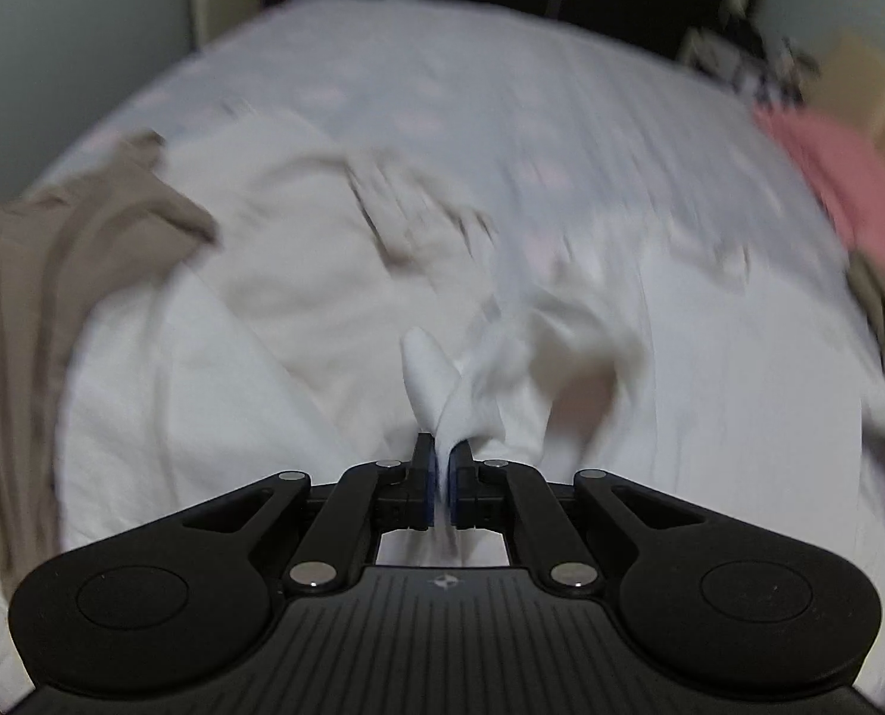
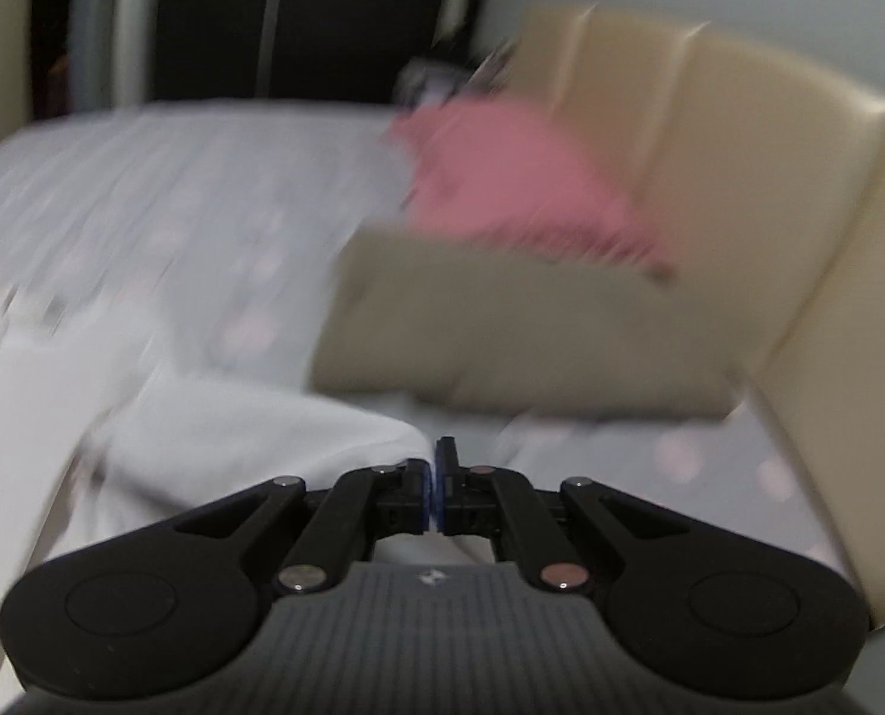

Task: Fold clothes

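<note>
1. Pinching a fold of the white garment (image 1: pixel 442 393), the left gripper (image 1: pixel 441 459) has its blue pads pressed together on the cloth, which stands up in two small peaks just past the fingertips.
2. The right gripper (image 2: pixel 432 465) is likewise closed, its pads meeting on an edge of the same white cloth (image 2: pixel 252 435), which trails away to that gripper's left.
3. The garment hangs and drapes between the two grips, so its held edge seems to run from one hand to the other; the rest spreads forward and down onto the bed sheet (image 1: pixel 502 89). Both views are blurred, so which part of the garment is held I cannot tell.
4. Judging by this, the fold turns on carrying that held edge forward over the body of the cloth, both hands working evenly.
5. Farther off lie a brown garment (image 1: pixel 85 226) at the left, then a folded olive piece (image 2: pixel 502 328) and a pink piece (image 2: pixel 502 179) against the cream headboard (image 2: pixel 770 179).
</note>
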`<state>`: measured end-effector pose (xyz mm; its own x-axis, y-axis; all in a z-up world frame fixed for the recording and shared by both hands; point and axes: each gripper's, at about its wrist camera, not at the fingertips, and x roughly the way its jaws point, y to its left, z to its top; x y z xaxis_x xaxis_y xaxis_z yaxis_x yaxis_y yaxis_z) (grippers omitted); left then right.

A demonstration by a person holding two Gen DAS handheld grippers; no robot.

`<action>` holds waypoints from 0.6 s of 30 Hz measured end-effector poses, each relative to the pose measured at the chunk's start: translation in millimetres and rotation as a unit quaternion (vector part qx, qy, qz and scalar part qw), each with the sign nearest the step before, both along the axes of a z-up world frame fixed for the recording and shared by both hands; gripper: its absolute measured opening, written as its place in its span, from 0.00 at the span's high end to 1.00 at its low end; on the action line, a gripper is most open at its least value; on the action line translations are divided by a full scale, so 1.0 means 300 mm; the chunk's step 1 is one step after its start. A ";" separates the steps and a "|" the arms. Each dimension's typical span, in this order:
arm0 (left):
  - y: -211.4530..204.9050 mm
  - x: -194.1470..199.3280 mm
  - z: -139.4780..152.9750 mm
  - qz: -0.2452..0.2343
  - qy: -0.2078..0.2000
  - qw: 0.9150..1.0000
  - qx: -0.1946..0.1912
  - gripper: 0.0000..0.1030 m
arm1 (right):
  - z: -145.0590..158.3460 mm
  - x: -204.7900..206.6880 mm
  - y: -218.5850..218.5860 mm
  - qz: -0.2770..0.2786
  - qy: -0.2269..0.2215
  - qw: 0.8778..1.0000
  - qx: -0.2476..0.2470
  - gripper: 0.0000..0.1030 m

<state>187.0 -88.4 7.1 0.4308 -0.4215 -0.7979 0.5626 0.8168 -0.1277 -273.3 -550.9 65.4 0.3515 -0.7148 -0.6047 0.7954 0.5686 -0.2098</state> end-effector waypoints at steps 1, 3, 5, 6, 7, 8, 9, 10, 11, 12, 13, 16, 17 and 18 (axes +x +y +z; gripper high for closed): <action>0.015 0.013 0.018 0.011 -0.010 1.000 -0.007 0.98 | 0.015 -0.007 -0.012 -0.013 -0.004 1.000 -0.019 0.98; 0.043 0.033 0.048 0.036 -0.026 0.999 -0.023 0.98 | 0.025 -0.010 -0.034 -0.035 0.000 0.998 -0.046 0.98; 0.069 0.049 0.075 0.056 -0.046 0.997 -0.031 0.98 | -0.016 -0.009 -0.084 -0.057 0.032 0.996 -0.052 0.98; 0.080 0.055 0.087 0.064 -0.056 0.996 -0.037 0.98 | -0.045 -0.015 -0.111 -0.069 0.044 0.996 -0.043 0.98; 0.091 0.061 0.099 0.072 -0.066 0.994 -0.044 0.98 | -0.073 -0.020 -0.138 -0.081 0.055 0.995 -0.032 0.98; 0.102 0.067 0.110 0.080 -0.077 0.993 -0.050 0.98 | -0.101 -0.026 -0.165 -0.093 0.066 0.993 -0.022 0.98; 0.113 0.073 0.122 0.088 -0.087 0.991 -0.057 0.98 | -0.127 -0.042 -0.190 -0.102 0.075 0.992 -0.010 0.98; 0.128 0.075 0.140 0.096 -0.101 0.988 -0.065 0.98 | -0.152 -0.050 -0.211 -0.113 0.083 0.990 0.001 0.98; 0.138 0.078 0.158 0.102 -0.116 0.985 -0.073 0.98 | -0.177 -0.057 -0.232 -0.123 0.091 0.988 0.012 0.98; 0.147 0.082 0.175 0.104 -0.127 0.983 -0.080 0.98 | -0.196 -0.067 -0.245 -0.131 0.095 0.987 0.021 0.98; 0.155 0.091 0.191 0.108 -0.135 0.981 -0.087 0.98 | -0.207 -0.078 -0.261 -0.139 0.095 0.985 0.028 0.98; 0.171 0.117 0.228 0.113 -0.156 0.976 -0.104 0.98 | -0.244 -0.070 -0.268 -0.143 0.114 0.982 0.043 0.98; 0.171 0.124 0.236 0.112 -0.163 0.975 -0.105 0.98 | -0.258 -0.062 -0.264 -0.142 0.123 0.981 0.047 0.98; 0.167 0.134 0.235 0.109 -0.164 0.976 -0.097 0.98 | -0.272 -0.054 -0.261 -0.140 0.133 0.980 0.052 0.96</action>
